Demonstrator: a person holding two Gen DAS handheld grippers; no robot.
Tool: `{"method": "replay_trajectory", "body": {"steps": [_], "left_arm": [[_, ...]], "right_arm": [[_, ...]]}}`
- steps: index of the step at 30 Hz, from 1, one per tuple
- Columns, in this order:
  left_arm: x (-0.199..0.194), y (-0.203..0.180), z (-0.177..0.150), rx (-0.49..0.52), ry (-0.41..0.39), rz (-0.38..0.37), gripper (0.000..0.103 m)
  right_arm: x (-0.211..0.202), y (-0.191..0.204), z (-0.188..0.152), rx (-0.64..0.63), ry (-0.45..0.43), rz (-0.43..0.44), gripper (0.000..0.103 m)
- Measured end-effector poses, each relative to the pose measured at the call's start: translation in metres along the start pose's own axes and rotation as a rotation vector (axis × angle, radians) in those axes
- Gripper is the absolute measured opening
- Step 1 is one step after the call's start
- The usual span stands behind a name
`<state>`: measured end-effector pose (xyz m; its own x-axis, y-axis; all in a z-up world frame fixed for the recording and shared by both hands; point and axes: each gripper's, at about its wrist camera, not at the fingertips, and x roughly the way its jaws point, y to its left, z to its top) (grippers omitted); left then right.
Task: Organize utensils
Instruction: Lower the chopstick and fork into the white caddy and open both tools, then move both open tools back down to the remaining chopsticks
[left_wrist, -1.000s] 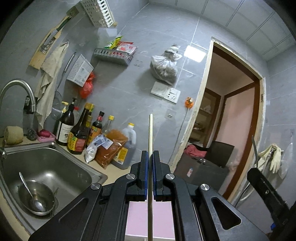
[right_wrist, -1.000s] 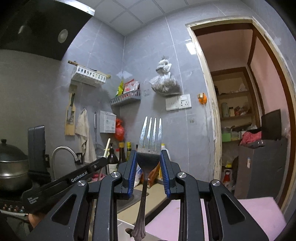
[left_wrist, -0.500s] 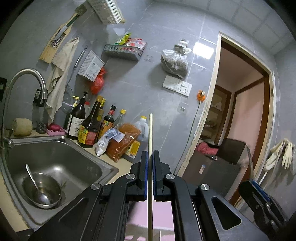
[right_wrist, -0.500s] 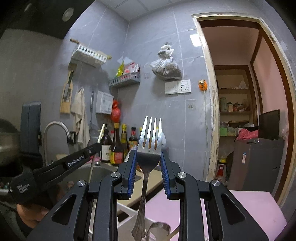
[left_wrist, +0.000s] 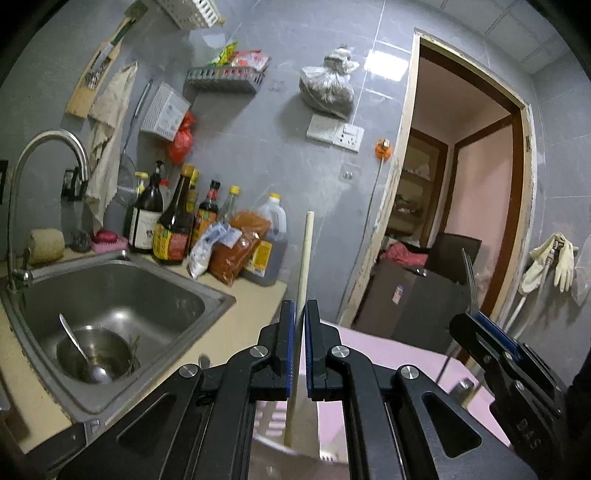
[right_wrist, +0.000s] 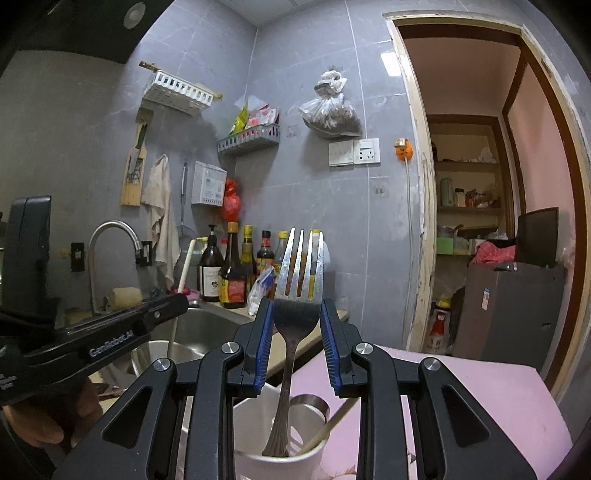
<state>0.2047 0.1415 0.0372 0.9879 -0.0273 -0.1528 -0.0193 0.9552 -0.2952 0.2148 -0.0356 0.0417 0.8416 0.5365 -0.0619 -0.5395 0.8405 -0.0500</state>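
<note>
My left gripper (left_wrist: 300, 314) is shut on a pale wooden chopstick (left_wrist: 306, 240) that stands upright between its blue pads. The chopstick's lower end reaches down to a white utensil holder (left_wrist: 269, 439) below the gripper. My right gripper (right_wrist: 296, 306) is shut on a steel fork (right_wrist: 301, 266), tines up, with the pads against the shoulders of its head. The fork's handle hangs into the white holder (right_wrist: 251, 413), beside a metal utensil (right_wrist: 310, 404) and another chopstick (right_wrist: 332, 424). The right wrist view also shows the left gripper (right_wrist: 177, 299) at the left, held in a hand (right_wrist: 40, 417).
A steel sink (left_wrist: 177, 295) at the left holds a bowl (left_wrist: 92, 354) with a spoon in it, under a curved tap (left_wrist: 48, 147). Sauce bottles (left_wrist: 173, 221) and bags line the counter behind. The holder stands on a pink surface (right_wrist: 480, 398). A doorway (left_wrist: 461, 184) opens at the right.
Both grippers have sunk, each keeping its utensil. The white holder has come into view under them, and the fork's handle now hangs inside it.
</note>
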Motion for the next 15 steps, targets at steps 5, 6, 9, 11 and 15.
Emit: {"method": "replay_trajectory", "body": {"steps": [5,6,9,11,15], "left_arm": [[-0.002,0.001,-0.004,-0.014,0.059,-0.015,0.004],[-0.003,0.001,-0.004,-0.023,0.068,-0.021,0.008],[-0.008,0.001,-0.003,-0.051,0.073,-0.040,0.027],[-0.014,-0.001,0.000,-0.064,0.065,-0.057,0.027],[-0.023,-0.012,0.009,-0.049,0.052,-0.058,0.039]], "right_arm": [[-0.005,-0.002,0.000,0.004,0.006,0.007,0.024],[-0.007,-0.002,0.001,0.005,0.002,0.007,0.024],[-0.013,-0.004,0.005,0.008,-0.011,0.012,0.028],[-0.019,-0.005,0.008,0.007,-0.025,0.010,0.028],[-0.035,-0.012,0.016,0.018,-0.047,-0.009,0.035]]}}
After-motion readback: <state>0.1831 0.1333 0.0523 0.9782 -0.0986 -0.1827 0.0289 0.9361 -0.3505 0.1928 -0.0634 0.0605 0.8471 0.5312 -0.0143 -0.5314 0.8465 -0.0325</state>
